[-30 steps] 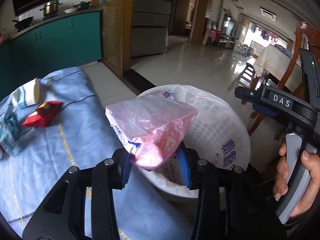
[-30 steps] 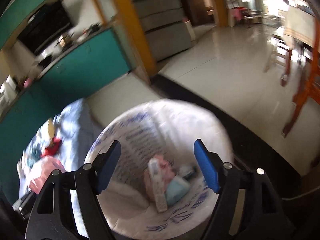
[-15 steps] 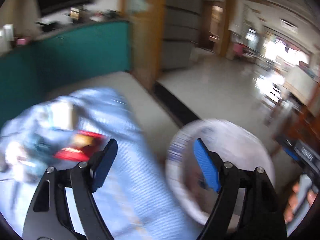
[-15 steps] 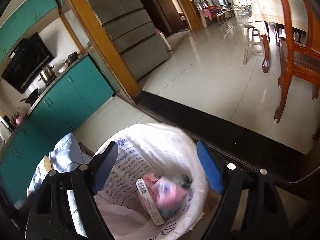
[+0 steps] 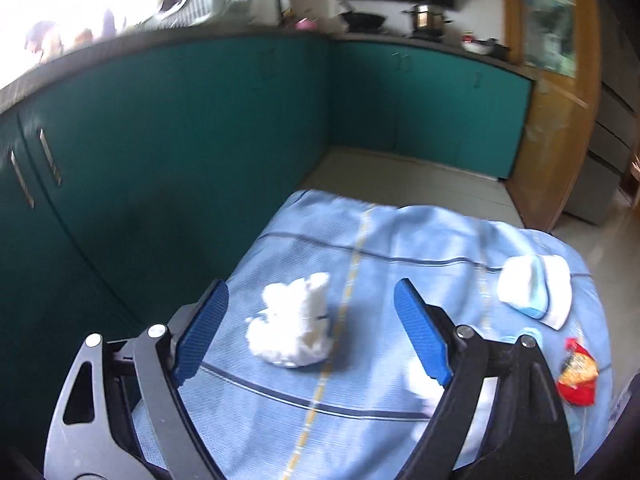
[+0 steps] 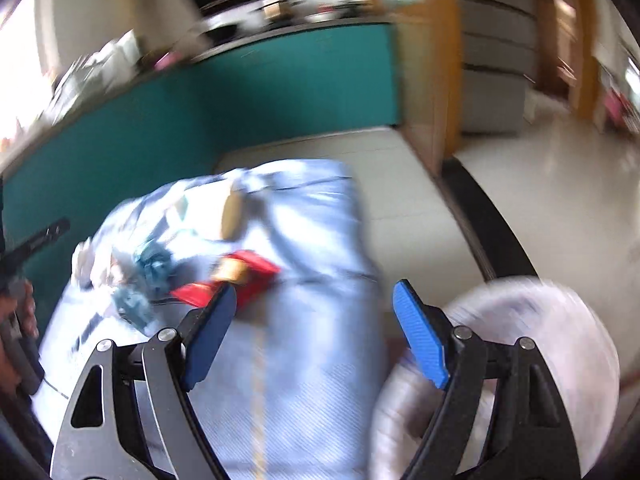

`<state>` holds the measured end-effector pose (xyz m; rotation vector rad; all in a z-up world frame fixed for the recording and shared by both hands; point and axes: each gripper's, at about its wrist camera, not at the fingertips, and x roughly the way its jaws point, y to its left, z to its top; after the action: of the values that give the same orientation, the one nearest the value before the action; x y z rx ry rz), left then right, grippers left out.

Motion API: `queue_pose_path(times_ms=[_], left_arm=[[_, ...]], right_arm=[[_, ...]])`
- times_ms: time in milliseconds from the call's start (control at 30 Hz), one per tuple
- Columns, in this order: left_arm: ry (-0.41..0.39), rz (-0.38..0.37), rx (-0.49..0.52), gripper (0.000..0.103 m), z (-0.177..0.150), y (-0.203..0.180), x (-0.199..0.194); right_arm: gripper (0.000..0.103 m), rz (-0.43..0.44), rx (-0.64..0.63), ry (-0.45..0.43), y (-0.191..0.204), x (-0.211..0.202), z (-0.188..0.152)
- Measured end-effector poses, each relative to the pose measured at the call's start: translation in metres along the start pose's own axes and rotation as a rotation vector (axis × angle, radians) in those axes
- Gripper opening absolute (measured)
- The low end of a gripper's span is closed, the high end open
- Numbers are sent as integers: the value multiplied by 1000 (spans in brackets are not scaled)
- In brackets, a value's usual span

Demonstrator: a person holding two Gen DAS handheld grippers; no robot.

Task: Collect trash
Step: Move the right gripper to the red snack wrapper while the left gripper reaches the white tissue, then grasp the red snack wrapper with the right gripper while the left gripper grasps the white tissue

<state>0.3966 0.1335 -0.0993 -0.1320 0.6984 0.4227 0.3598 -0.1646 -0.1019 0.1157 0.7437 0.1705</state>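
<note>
My left gripper (image 5: 310, 330) is open and empty above the blue tablecloth (image 5: 400, 240). A crumpled white tissue (image 5: 292, 330) lies on the cloth between its fingers, below them. A white and blue packet (image 5: 534, 294) and a red snack wrapper (image 5: 578, 376) lie to the right. My right gripper (image 6: 312, 330) is open and empty over the cloth's right side (image 6: 312, 380). The red wrapper (image 6: 232, 280) and a teal crumpled wrapper (image 6: 154, 264) lie ahead left of it. The white-lined trash bin (image 6: 540, 360) sits at lower right, blurred.
Teal kitchen cabinets (image 5: 200, 140) stand behind the table. A wooden door frame (image 5: 560, 100) is at the right. A tan cup-like object (image 6: 232, 216) lies on the far cloth. The person's left hand (image 6: 24, 312) shows at the left edge of the right wrist view.
My left gripper let go of the pink bag over the bin and swung left to the table, over the tissue. My right gripper swung from the bin toward the table.
</note>
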Motion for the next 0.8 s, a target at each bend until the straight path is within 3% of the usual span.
queue_pose_path(times_ms=[133,333,367,433,500,600,633,800], left_arm=[[57,-7,-57,87,-6,27,29],[143,-56,-31,88,-14,26,62],[156,-65,-27,85,-15,27,64],[168,-80,-16,69,-18,24,66],[194,-100,6,46,-21,20,69],[196,-95,34,33,-24,15,71],[194,-104,39,31,-25,15,69],[182,-130,23,26,-25,20,54]], right_arm=[[80,82,-6,92,39,46,17],[84,55,26,217,66,95,18],[84,48,13,235,69,100,15],[84,40,-17,257,75,107,10],[82,51,-43,257,79,108,5],[63,59,-59,247,79,104,0],[58,73,-64,249,79,100,-1],[58,75,-88,209,75,76,-9]])
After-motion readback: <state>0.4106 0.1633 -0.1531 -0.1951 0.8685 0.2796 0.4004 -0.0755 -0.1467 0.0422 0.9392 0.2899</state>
